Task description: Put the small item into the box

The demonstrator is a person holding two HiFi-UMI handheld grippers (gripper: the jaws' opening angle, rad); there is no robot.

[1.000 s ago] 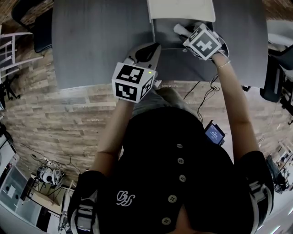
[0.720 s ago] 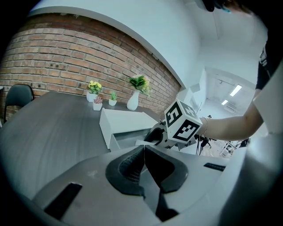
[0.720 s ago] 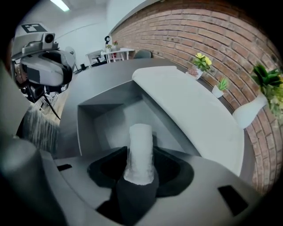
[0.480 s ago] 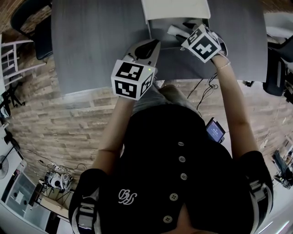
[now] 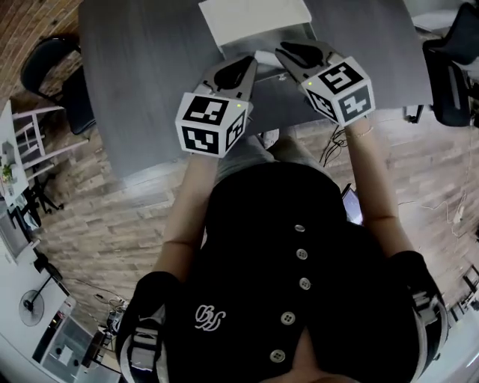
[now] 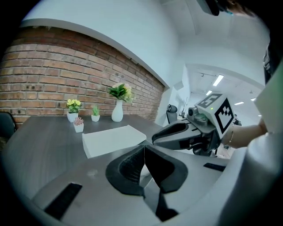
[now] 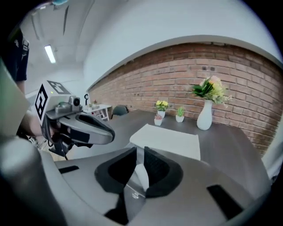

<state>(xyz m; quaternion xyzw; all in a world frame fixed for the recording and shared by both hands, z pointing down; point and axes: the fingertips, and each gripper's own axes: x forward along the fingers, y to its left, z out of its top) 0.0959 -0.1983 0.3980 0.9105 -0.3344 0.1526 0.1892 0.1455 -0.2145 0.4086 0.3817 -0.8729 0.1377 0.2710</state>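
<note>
The grey box [image 5: 278, 93] stands on the dark table with its white lid [image 5: 254, 21] folded back flat. Both grippers hover over the box's near side, level and side by side. My left gripper [image 5: 253, 61] has its pads touching at the tip [image 6: 144, 148] and holds nothing. My right gripper [image 5: 281, 48] shows a narrow gap between its pads [image 7: 136, 152]. Through that gap a small white item [image 7: 141, 175] lies below on the box floor, apart from the pads. Each gripper view also shows the other: the right gripper [image 6: 177, 134] and the left gripper [image 7: 84, 126].
A white vase with flowers [image 7: 205, 114] and small potted plants [image 6: 73, 115] stand at the table's far side by a brick wall. Office chairs [image 5: 56, 82] [image 5: 449, 67] flank the table. The table's near edge [image 5: 150, 164] runs just below the grippers.
The right gripper has drawn back out of the box toward the near edge and turned level, and the white item is no longer at its tip. The left gripper has hardly moved.
</note>
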